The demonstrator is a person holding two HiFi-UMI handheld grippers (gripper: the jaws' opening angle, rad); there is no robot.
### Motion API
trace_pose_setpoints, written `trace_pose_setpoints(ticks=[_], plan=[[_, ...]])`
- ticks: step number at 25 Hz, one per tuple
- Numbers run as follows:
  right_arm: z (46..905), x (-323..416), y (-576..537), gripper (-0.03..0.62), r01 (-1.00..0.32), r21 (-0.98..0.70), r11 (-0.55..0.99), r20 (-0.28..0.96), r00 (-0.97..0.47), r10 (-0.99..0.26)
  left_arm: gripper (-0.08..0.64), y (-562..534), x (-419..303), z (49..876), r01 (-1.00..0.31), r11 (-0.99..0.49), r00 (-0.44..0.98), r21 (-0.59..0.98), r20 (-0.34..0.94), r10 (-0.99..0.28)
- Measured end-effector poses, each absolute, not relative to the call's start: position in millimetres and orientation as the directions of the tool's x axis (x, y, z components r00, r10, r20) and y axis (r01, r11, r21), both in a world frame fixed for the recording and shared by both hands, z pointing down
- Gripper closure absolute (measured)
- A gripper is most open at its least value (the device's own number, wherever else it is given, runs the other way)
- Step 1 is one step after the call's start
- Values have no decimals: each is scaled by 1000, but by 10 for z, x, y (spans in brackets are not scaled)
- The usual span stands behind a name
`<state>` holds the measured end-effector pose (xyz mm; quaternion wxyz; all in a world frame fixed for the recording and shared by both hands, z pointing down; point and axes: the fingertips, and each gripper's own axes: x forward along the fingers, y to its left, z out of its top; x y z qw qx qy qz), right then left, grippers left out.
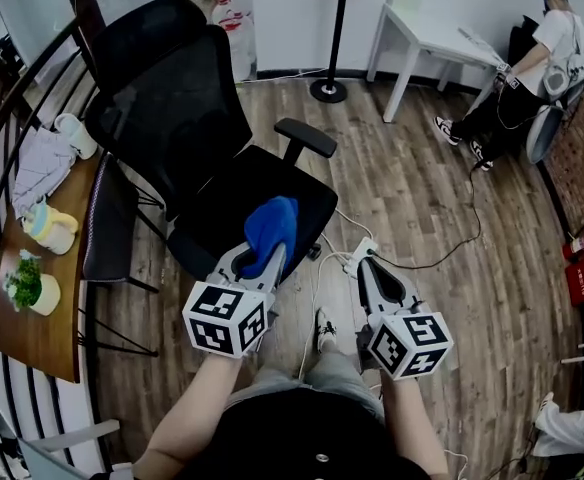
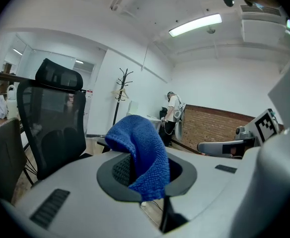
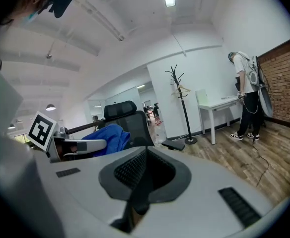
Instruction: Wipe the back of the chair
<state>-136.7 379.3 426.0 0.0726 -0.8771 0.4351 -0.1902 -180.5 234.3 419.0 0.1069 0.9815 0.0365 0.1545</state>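
Note:
A black mesh office chair [image 1: 187,118] stands ahead of me, its tall back [image 2: 53,123] and headrest at the left of the left gripper view. My left gripper [image 1: 264,258] hovers over the front of the seat [image 1: 272,193], shut on a blue knitted cloth [image 1: 271,225] that bulges out of the jaws [image 2: 141,152]. The cloth does not touch the chair back. My right gripper [image 1: 367,268] is held low over the floor to the right of the seat, shut with nothing between its pads. In the right gripper view the chair [image 3: 130,120] and the blue cloth [image 3: 108,138] show at left.
A wooden side table [image 1: 37,298] at left carries a mug, cups and a grey cloth. A smaller dark chair [image 1: 107,223] stands beside it. A coat stand [image 1: 329,86], a white table [image 1: 432,38] and a seated person [image 1: 517,88] are at the back. Cables [image 1: 412,258] lie on the wood floor.

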Motion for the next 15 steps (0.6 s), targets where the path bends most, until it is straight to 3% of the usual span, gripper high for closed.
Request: trace_pose_setpoints(ticks=[15], plan=[[4046,546,3197,561,-881,-297,-369,216,314,-924,489,1876,-274,4008,-203,-955,957,214,248,-148]])
